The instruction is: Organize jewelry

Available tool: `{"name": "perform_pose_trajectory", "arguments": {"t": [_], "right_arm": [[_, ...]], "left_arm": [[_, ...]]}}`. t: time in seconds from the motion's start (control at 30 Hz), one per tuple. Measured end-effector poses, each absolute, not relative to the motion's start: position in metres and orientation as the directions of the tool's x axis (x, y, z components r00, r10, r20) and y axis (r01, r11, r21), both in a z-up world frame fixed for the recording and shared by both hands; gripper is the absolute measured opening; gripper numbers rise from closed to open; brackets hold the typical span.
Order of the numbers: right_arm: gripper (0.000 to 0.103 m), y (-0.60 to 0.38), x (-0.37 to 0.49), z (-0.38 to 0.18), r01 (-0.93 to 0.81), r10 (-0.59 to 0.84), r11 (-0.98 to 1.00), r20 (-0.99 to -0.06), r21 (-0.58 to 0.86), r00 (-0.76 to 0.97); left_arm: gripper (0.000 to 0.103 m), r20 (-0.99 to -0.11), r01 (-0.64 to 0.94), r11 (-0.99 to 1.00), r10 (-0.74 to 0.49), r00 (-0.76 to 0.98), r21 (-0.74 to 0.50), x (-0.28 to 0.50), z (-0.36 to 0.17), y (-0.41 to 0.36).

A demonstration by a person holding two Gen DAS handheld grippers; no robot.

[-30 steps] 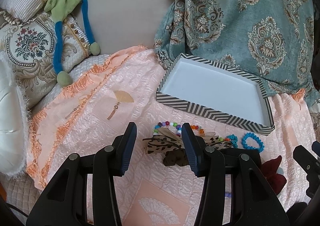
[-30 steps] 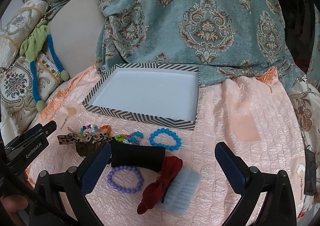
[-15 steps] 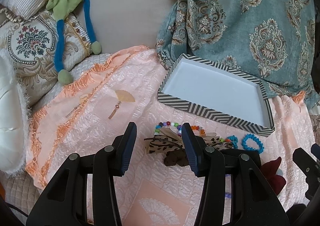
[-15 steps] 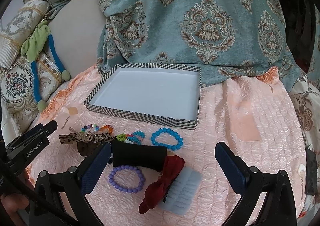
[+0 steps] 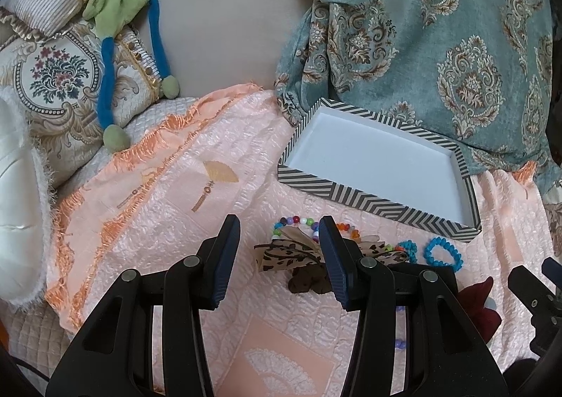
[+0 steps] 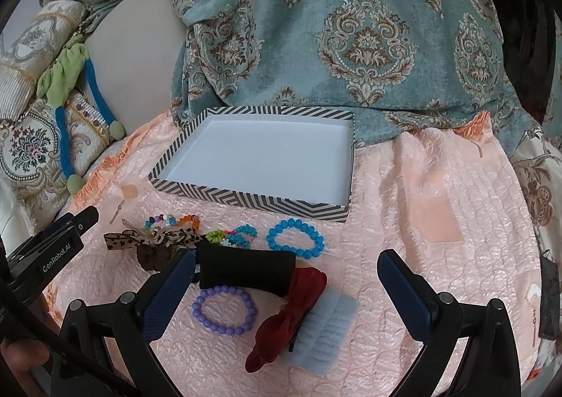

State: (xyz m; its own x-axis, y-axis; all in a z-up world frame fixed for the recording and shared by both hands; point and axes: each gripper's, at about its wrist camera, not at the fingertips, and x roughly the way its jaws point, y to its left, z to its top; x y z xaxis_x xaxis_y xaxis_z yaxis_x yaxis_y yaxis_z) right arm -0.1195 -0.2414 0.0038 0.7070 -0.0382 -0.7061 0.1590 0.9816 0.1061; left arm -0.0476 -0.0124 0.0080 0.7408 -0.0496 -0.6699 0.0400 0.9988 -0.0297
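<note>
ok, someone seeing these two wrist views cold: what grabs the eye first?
Probably the empty box with the black-and-white chevron rim, sitting on the peach quilt in front of the teal damask fabric. Next, the jewelry scattered just in front of it: a blue bead bracelet, a purple bead bracelet, a red bow and a leopard-print bow. Both the left gripper and the right gripper hover open over that clutter, holding nothing.

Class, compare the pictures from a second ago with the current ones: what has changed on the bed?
Nothing visibly changed. Both the left gripper and right gripper hover open and empty, the box holds nothing, and the bracelets and bows lie where they were.
</note>
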Motion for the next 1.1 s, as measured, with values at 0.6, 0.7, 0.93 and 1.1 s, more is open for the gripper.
{"name": "perform_pose_trajectory", "arguments": {"t": [0.6,0.7,0.93,1.1], "right_arm": [[0.103,-0.2412,-0.1206,0.0045,0.157,-0.037,0.982,-0.705,0.106,0.708],[0.103,-0.2389,-0.1212,0.0045,0.153,-0.039,0.983,-0.705,0.100,0.708],[0.103,-0.2379,-0.1213,0.0036,0.152,-0.038,0.984,-0.708,0.098,0.705],[0.103,-0.2377,-0.1220,0.0023,0.150,-0.037,0.984,-0.709,0.098,0.705]], "left_arm": [[0.046,-0.658,0.040,0.999,-0.033,0.753,-0.004,-0.0517,0.0091,-0.0181],[0.046,-0.657,0.040,0.999,-0.032,0.753,-0.004,-0.0521,0.0092,-0.0187],[0.046,-0.656,0.043,0.999,-0.030,0.754,0.004,-0.0534,0.0090,-0.0201],[0.046,-0.656,0.045,0.999,-0.028,0.754,0.009,-0.0539,0.0081,-0.0218]]}}
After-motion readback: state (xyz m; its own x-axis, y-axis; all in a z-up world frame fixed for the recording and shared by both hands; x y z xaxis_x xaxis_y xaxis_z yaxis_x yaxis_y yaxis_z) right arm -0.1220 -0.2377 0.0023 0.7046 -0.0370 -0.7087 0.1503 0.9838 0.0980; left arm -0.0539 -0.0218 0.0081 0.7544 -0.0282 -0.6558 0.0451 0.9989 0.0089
